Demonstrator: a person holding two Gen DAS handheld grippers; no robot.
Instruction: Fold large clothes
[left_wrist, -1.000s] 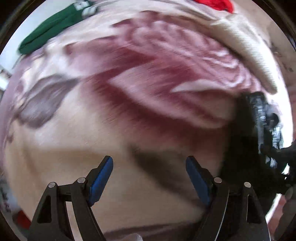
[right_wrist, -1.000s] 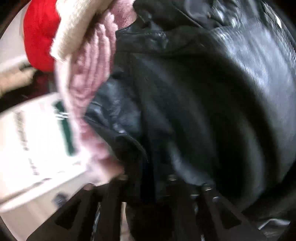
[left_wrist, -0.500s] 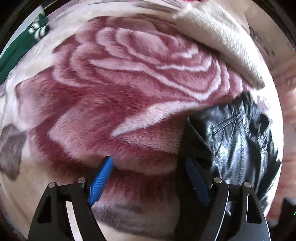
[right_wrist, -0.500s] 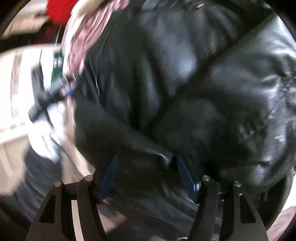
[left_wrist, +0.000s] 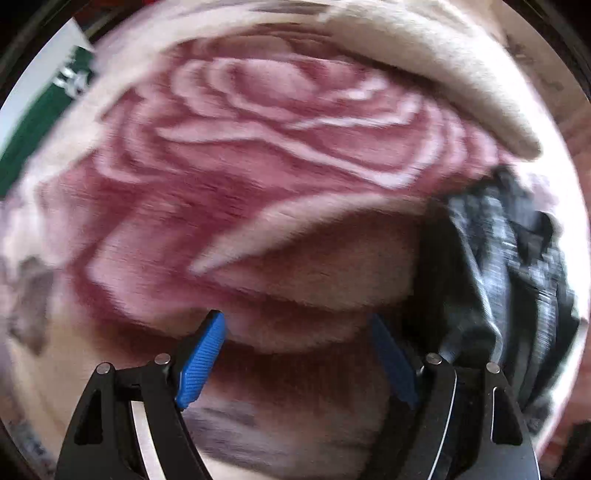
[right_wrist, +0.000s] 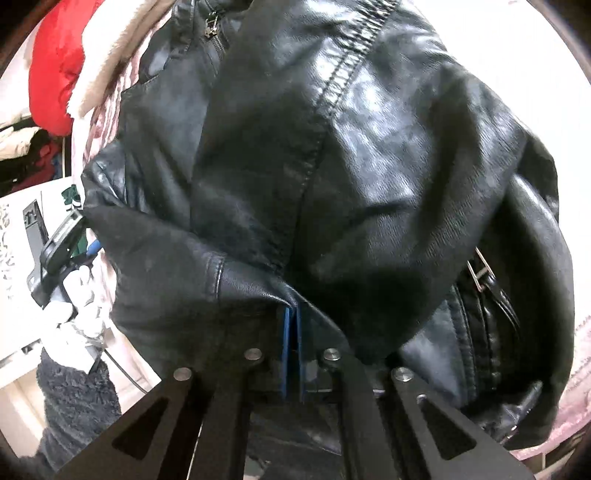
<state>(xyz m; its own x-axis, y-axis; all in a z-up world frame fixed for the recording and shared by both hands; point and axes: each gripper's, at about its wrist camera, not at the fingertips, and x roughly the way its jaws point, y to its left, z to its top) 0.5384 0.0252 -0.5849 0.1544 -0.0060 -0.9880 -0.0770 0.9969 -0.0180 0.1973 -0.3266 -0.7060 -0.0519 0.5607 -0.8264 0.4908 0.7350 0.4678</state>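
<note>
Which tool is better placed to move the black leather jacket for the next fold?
Right, probably. The right tool is already shut on an edge of the black leather jacket. The left tool is open and empty over the rose blanket, with the jacket off to its right.

My view: 1 black leather jacket (right_wrist: 369, 166), 1 rose-print blanket (left_wrist: 258, 166), 1 red garment (right_wrist: 55, 74), 2 claws: left claw (left_wrist: 299, 354), right claw (right_wrist: 291, 339).
</note>
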